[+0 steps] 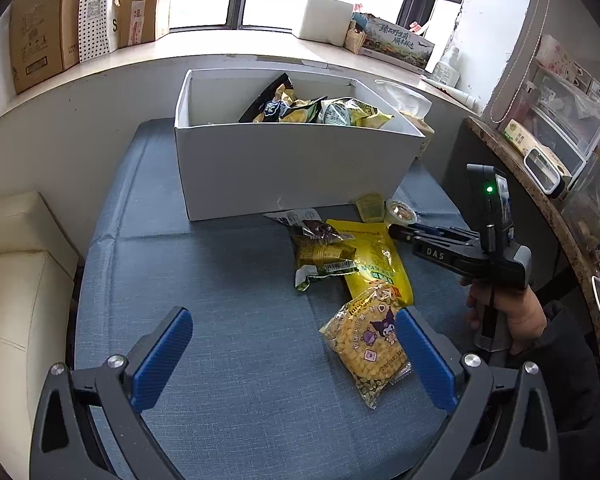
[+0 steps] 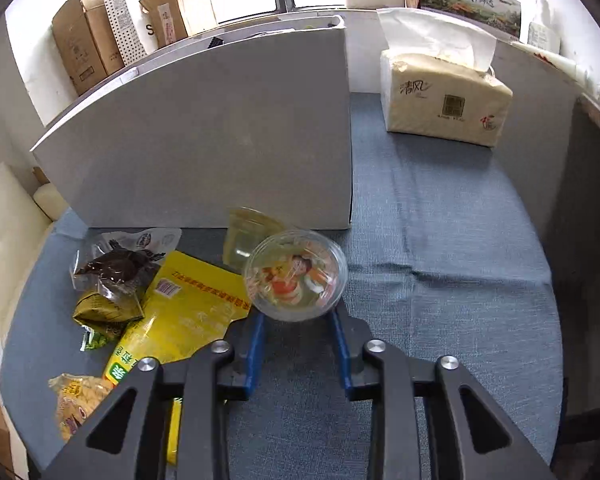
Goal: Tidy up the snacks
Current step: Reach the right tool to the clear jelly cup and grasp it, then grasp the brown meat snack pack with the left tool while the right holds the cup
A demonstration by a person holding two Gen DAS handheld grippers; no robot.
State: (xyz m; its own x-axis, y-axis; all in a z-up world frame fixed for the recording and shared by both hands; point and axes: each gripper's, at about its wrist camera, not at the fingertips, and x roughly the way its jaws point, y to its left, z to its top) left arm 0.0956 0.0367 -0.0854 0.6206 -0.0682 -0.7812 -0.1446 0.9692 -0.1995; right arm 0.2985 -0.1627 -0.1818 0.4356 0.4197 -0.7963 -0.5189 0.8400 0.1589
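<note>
A white box [image 1: 292, 168] on the blue cloth holds several snack bags [image 1: 316, 110]. In front of it lie a large yellow bag [image 1: 374, 256], a green-gold packet [image 1: 320, 256], a dark chocolate snack [image 1: 316, 230], a Kuromi corn-snack bag [image 1: 370, 344] and a yellowish jelly cup [image 1: 370, 206]. My left gripper [image 1: 294, 354] is open and empty above the cloth, the Kuromi bag by its right finger. My right gripper [image 2: 298, 316] is shut on a clear jelly cup [image 2: 296, 274], seen small in the left wrist view [image 1: 400, 212]. The white box [image 2: 204, 144] stands just behind it.
A tissue pack [image 2: 444, 96] stands right of the box. Cardboard boxes [image 1: 44, 28] sit on the windowsill. A cream cushion [image 1: 16, 280] lies to the left. A counter with plastic drawers [image 1: 560, 132] runs along the right.
</note>
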